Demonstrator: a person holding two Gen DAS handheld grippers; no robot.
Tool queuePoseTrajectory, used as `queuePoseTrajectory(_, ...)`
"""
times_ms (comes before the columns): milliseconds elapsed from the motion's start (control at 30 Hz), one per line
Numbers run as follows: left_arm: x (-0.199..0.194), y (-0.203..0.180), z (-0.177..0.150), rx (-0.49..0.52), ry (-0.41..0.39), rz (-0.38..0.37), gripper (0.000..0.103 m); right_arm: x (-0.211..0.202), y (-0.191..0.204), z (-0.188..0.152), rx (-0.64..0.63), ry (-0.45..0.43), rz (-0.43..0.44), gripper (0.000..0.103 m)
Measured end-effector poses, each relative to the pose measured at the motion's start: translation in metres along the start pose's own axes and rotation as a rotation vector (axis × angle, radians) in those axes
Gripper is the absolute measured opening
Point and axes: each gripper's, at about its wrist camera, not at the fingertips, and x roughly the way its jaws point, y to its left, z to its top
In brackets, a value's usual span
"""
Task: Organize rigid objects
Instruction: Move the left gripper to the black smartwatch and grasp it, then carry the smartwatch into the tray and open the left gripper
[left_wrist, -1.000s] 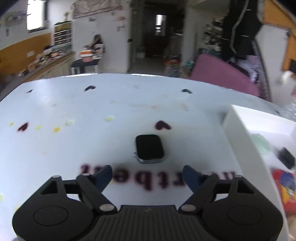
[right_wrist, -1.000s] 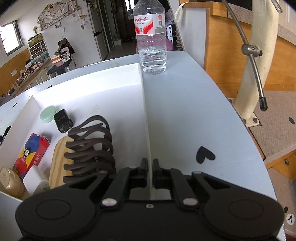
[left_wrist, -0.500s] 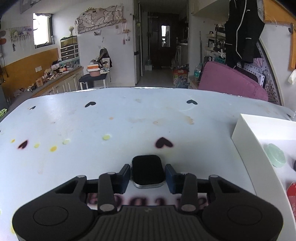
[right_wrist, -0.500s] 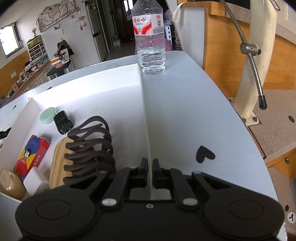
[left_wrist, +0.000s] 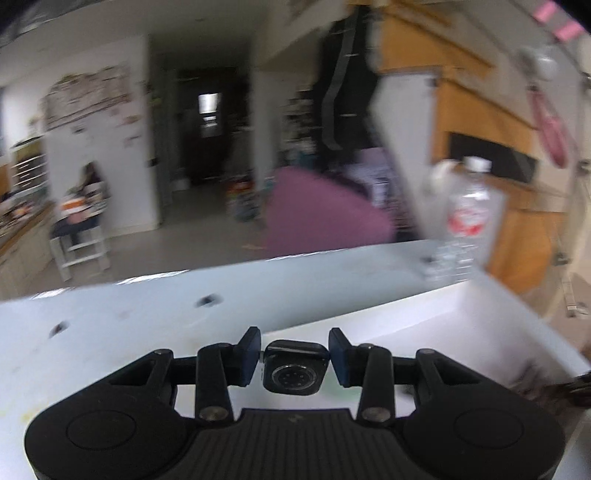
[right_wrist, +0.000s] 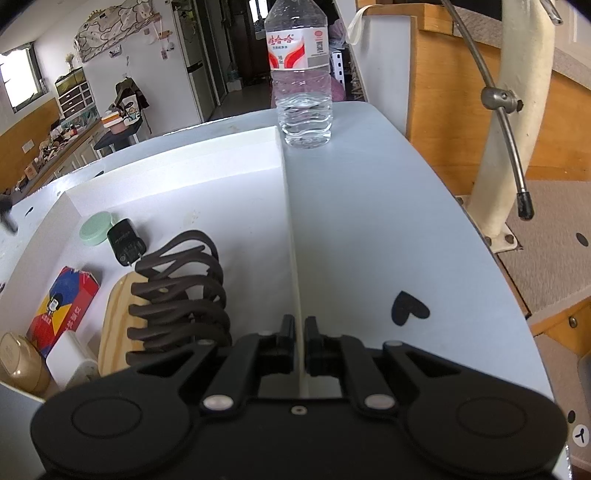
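My left gripper (left_wrist: 291, 358) is clamped on the watch body (left_wrist: 294, 369), lifted above the table (left_wrist: 129, 325); my right gripper (right_wrist: 300, 345) pinches the white box wall (right_wrist: 293, 258).

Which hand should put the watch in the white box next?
Probably the left. The left gripper already holds the watch, lifted off the table, with the box just ahead. The right gripper is shut on the box's wall, apparently steadying it.

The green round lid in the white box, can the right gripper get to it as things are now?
Probably not yet: the right gripper is shut on the white box wall, and the black coiled rack stands before the green lid.
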Motion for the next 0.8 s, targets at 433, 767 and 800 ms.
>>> queuePoseTrajectory(433,0.089,-0.134,-0.003,0.149,0.140,-0.194,0.041,0.001,-0.002,-0.001,-0.005,-0.005,0.009,0.006)
queuePoseTrajectory(767,0.130,-0.152,-0.013,0.122,0.223,-0.230,0.041,0.000,-0.005,-0.002,-0.002,-0.014,0.028,0.006)
queuePoseTrajectory(800,0.131,-0.153,-0.013,0.122,0.226,-0.234,0.041,0.000,-0.005,-0.003,-0.001,-0.015,0.030,0.006)
